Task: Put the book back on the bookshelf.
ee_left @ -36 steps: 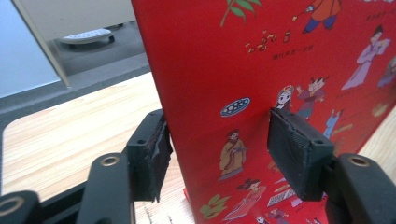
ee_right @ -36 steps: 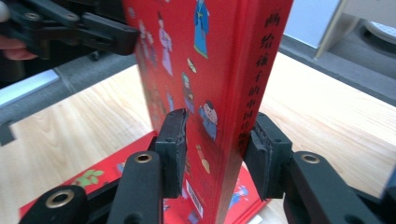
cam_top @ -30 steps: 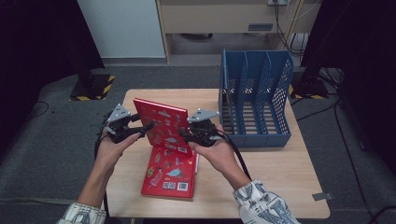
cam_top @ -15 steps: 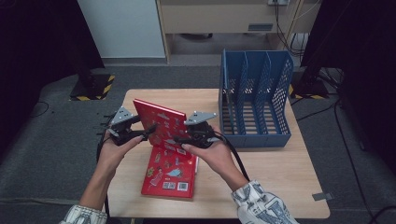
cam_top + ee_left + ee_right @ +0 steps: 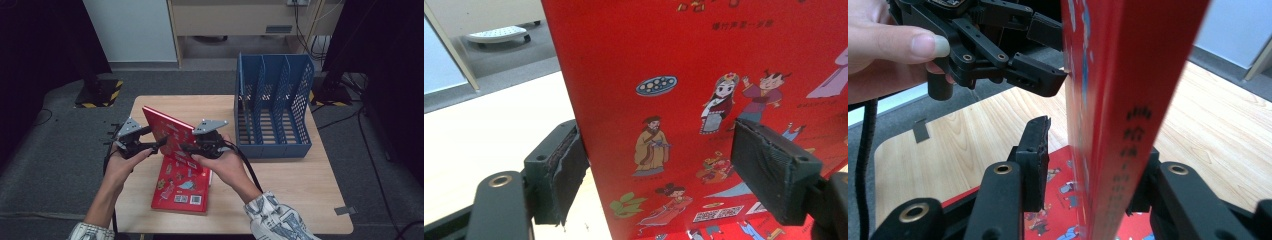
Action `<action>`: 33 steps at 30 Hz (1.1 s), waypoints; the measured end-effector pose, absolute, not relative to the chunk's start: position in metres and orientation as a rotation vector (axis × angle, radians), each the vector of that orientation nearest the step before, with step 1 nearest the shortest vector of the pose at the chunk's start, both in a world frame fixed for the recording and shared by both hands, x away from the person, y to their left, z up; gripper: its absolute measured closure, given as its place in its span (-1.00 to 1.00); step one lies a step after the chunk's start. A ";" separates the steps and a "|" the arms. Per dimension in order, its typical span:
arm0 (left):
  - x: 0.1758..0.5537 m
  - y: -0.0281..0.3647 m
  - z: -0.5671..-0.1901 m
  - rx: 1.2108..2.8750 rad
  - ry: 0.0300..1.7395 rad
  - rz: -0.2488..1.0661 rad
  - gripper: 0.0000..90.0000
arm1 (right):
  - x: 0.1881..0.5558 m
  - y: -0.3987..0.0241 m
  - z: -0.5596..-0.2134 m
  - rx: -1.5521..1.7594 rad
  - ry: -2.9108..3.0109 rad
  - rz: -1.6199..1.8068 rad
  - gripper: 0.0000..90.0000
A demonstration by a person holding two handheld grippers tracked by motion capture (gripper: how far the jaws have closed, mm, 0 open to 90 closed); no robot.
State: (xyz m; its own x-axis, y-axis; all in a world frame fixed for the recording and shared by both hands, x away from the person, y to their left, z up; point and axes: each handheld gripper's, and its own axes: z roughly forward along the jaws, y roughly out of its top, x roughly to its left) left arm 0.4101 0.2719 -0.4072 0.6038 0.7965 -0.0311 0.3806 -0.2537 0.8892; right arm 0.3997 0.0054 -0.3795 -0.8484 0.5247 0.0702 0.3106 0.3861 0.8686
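A red picture book [image 5: 170, 135] stands tilted between my two grippers, above a second red book [image 5: 182, 187] that lies flat on the table. My left gripper [image 5: 156, 136] [image 5: 659, 170] straddles the book's left edge. Its jaws have just been opening, and the right pad [image 5: 774, 175] stands off the cover [image 5: 684, 75]. My right gripper [image 5: 185, 145] [image 5: 1095, 145] has a jaw on each side of the spine [image 5: 1128, 130]. Its jaws have just been closing. Its near pad [image 5: 1038, 160] shows a small gap to the book, and the far pad is hidden behind it.
A blue mesh file rack [image 5: 272, 145] with upright dividers stands at the back right of the wooden table [image 5: 290, 180]. The person's two hands come in from the bottom edge. Dark floor and cables surround the table.
The left gripper's jaws stand wider around the book's edge than a second ago. Both hands and the tilted book have hardly shifted.
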 end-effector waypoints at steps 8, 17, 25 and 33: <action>0.408 0.270 -0.407 1.866 0.947 0.546 -0.53 | 0.401 0.011 -0.377 0.713 2.433 1.444 0.34; 0.409 0.262 -0.407 1.869 0.925 0.527 -0.54 | 0.403 0.008 -0.372 0.725 2.415 1.452 0.46; 0.411 0.256 -0.408 1.874 0.911 0.523 -0.57 | 0.405 0.007 -0.366 0.734 2.426 1.459 0.37; 0.410 0.255 -0.408 1.879 0.900 0.516 -0.57 | 0.407 0.007 -0.361 0.718 2.415 1.469 0.51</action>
State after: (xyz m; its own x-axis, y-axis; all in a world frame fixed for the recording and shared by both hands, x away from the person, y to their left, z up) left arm 0.4102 0.2548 -0.4082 0.6391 0.7686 -0.0265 0.3650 -0.2728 0.8902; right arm 0.4070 0.0071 -0.3613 -0.8550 0.5152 0.0600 0.2901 0.3791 0.8787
